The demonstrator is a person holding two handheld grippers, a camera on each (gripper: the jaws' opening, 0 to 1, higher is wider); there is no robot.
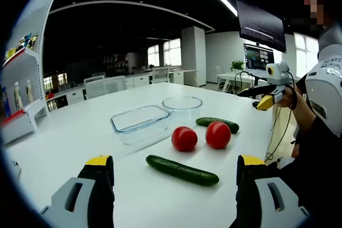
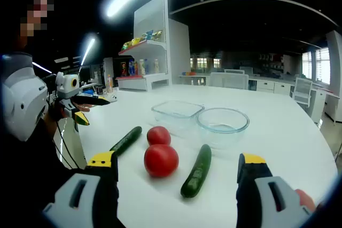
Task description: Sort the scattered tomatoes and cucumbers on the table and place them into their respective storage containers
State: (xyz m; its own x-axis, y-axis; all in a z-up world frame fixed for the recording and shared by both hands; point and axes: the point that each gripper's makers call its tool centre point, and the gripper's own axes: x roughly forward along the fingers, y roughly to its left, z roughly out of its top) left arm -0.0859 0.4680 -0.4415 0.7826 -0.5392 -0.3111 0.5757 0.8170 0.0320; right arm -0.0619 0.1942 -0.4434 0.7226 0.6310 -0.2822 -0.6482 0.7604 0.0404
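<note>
In the left gripper view, the left gripper hangs spread and empty above the white table. Just beyond lies a cucumber, then two tomatoes side by side (second cucumber behind), then a rectangular glass container and a round glass bowl. The right gripper is likewise spread, holding nothing.

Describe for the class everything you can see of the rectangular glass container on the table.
The rectangular glass container is clear, with rounded corners and a thick rim, looking empty. It sits upright on the white table, beside the round glass bowl; whether they touch is unclear. The tomatoes and cucumbers lie apart from it, and no tool touches it.
</note>
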